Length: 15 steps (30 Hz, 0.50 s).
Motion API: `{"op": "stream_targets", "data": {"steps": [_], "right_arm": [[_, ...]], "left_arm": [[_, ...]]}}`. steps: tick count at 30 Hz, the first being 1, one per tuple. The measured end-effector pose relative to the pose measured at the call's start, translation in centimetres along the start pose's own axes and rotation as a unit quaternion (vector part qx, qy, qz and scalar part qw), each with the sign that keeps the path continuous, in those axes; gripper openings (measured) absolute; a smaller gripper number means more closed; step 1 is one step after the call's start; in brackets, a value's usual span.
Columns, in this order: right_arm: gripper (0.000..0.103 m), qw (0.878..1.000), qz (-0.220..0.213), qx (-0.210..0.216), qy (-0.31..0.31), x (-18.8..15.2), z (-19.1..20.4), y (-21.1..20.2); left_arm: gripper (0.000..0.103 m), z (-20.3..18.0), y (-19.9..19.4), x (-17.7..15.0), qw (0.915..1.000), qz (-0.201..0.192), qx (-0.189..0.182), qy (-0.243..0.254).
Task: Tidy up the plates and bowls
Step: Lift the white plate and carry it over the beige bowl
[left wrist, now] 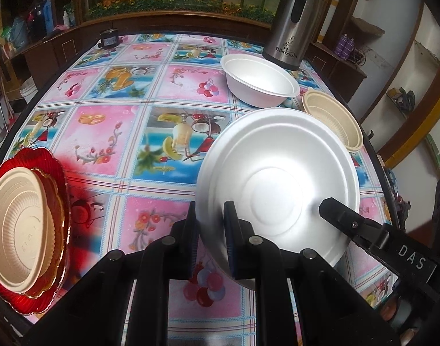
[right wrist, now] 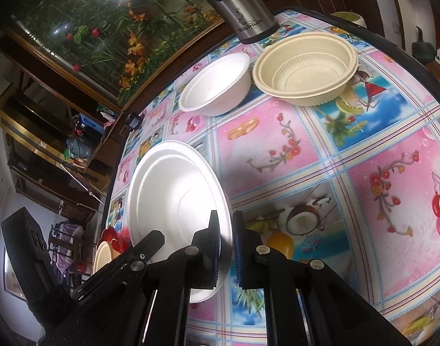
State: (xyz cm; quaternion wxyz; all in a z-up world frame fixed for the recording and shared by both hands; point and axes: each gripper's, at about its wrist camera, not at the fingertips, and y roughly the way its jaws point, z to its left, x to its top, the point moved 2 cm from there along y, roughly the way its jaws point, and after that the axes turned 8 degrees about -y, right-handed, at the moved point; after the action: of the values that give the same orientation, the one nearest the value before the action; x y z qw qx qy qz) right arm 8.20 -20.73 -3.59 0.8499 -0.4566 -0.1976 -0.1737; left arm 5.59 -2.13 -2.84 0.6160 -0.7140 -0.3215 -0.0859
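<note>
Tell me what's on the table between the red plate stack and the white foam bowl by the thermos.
Only bare tablecloth lies between the red plate and the white bowl, seen in the left wrist view.

The steel flask (left wrist: 294,28) reads "Bastrium"; the right tool (left wrist: 320,210) bears "DAS".

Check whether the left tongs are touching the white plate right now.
Touching. In the left wrist view the left tongs are shut on the rim of the white plate, a pad pressed against each face.
</note>
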Motion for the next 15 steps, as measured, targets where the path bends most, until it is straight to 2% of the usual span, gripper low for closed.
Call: {"op": "stream_targets", "data": {"steps": [15], "right_arm": [[0.009,0.999,-0.008,0.016,-0.035,-0.8,3.9,-0.5]], "left_arm": [[0.014,2.7,-2.6,0.0,0.9993,-0.032,0.003,-0.017]]}}
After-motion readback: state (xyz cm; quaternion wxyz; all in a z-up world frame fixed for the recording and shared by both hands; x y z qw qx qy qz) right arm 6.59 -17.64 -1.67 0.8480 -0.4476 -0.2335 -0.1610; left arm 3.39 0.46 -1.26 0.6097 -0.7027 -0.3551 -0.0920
